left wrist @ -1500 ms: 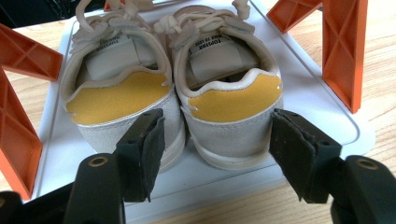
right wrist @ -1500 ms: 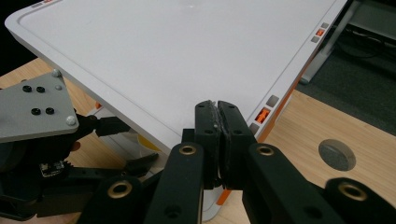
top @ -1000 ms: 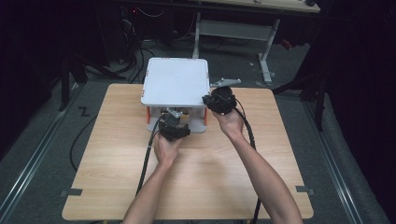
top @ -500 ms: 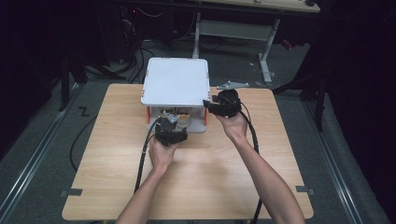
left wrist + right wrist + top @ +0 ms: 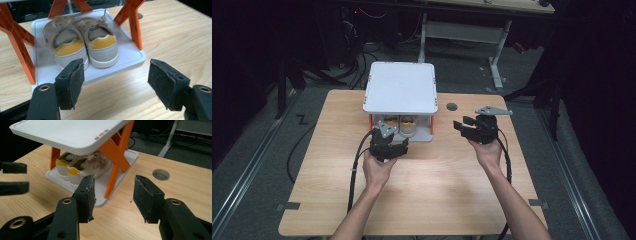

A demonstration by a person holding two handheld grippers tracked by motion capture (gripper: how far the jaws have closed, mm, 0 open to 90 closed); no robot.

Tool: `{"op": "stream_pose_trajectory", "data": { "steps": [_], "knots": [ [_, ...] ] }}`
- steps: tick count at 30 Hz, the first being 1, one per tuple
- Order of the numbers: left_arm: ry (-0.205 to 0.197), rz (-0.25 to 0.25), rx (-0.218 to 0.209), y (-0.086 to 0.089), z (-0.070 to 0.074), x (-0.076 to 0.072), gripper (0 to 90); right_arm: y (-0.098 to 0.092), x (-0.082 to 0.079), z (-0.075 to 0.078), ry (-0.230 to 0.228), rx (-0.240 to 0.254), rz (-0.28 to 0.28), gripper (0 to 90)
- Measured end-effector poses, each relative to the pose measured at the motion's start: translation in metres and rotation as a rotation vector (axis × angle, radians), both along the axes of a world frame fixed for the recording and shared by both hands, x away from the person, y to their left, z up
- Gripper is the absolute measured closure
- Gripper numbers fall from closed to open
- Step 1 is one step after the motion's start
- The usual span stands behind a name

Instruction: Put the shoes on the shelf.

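Both grippers have drawn back from the two-tier shoe rack, left gripper and just-opened right gripper empty-jawed, the pair of sneakers apparently already placed on its lower shelf.

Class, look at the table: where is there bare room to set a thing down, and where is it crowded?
Free: the wood between the hands and the near table edge, and the rack's top shelf. Crowded: the lower shelf, taken by the shoes.
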State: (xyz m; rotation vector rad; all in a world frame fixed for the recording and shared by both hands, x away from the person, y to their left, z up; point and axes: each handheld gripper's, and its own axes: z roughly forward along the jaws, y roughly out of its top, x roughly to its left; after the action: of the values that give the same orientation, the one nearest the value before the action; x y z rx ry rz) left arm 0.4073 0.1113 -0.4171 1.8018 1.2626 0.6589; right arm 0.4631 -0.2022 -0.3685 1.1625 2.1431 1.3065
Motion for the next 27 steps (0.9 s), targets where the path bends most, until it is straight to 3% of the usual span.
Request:
{"op": "stream_pose_trajectory", "data": {
  "steps": [7,12,18,27],
  "knots": [
    [-0.014,-0.023,-0.003,0.009,0.002,-0.017,29.2,-0.033,-0.022,-0.010,0.001,0.015,-0.032,51.5],
    [-0.004,-0.010,-0.027,0.021,-0.002,-0.027,29.1,-0.052,-0.037,-0.023,0.007,0.013,-0.055,51.3],
    [0.010,-0.005,-0.021,0.033,-0.006,-0.035,28.8,-0.065,-0.046,-0.035,0.021,0.012,-0.078,50.9],
    [0.044,0.038,-0.055,0.051,-0.026,-0.048,28.7,-0.085,-0.056,-0.062,0.071,0.010,-0.121,50.1]
  ]
}}
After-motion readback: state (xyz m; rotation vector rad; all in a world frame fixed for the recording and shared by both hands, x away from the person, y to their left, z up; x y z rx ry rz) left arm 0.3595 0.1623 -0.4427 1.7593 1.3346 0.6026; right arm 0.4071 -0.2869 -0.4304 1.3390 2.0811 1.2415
